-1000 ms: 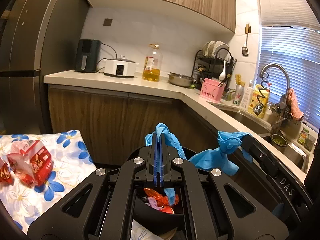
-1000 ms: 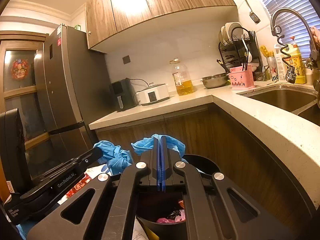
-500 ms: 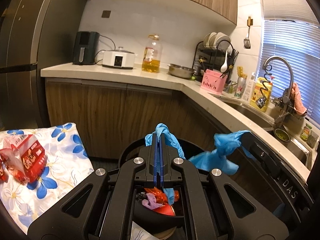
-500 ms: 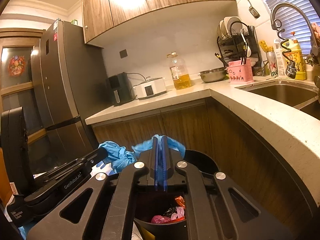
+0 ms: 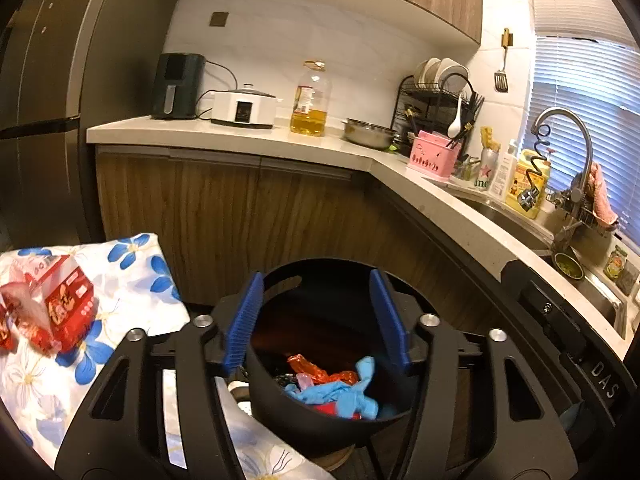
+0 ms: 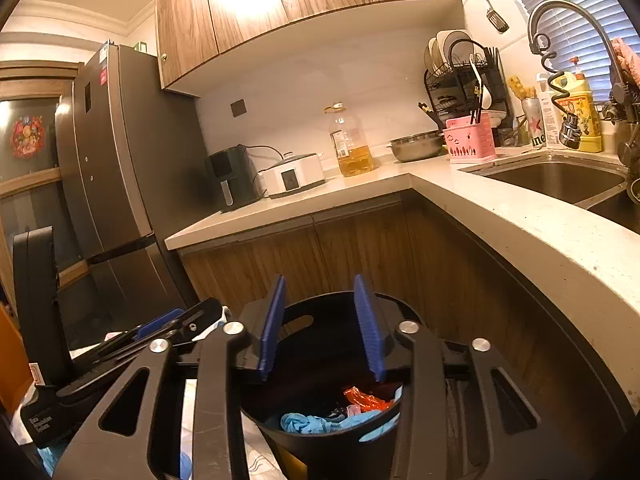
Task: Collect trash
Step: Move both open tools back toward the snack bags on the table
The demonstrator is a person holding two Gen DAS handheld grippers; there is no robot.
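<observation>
Grippers: two, left gripper (image 5: 316,320) and right gripper (image 6: 322,322), jaws just opened, nothing held.
Gloves: crumpled blue rubber gloves (image 5: 340,394) seen inside one round black plastic bin (image 5: 320,420).

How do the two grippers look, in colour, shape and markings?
Both are matt black plastic with cut-out linkage arms and silver round bolts. Each finger carries a flat, ribbed blue pad. The left gripper and the right gripper look alike. White lettering marks their side housings. No cables or sleeves show.

Wood-fronted cabinets (image 5: 240,216) under a pale L-shaped counter (image 5: 248,140), fridge (image 6: 120,168) at left, blinds (image 5: 584,92) over the sink (image 6: 560,178).
</observation>
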